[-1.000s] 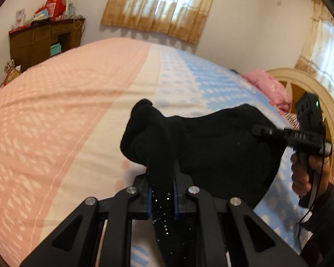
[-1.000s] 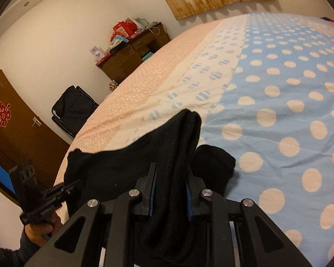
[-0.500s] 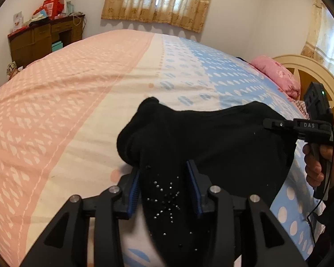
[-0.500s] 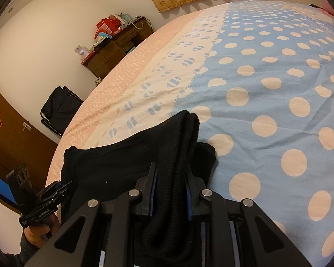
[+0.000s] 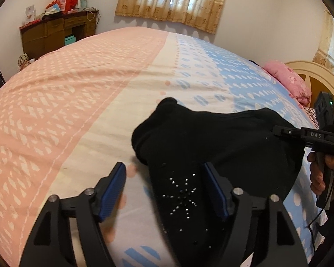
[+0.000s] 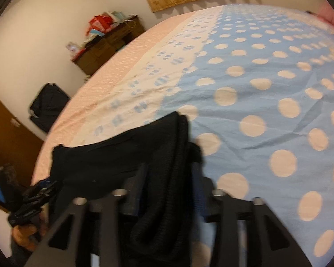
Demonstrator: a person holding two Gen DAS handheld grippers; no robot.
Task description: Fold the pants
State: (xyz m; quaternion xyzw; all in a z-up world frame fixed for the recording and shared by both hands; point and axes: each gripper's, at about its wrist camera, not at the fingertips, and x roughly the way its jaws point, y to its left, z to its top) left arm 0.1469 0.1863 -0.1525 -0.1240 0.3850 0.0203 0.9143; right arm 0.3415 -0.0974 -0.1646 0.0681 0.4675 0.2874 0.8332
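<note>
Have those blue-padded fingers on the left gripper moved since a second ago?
Yes. The left gripper was clamped on the black pants; now its jaws are opening, the left pad clear of the fabric, over the bedsheet.

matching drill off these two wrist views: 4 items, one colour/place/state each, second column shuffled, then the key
Items:
1. black pants
2. pink pillow
3. wooden desk
4. left gripper

Descriptions:
A. against the far wall, clutter on top
B. jaws opening, left pad clear of the cloth
C. lying on the bed, rhinestone star on the near part
D. by the headboard, at the far right of the bed

Pairs: 1-C, 2-D, 3-A, 4-B
</note>
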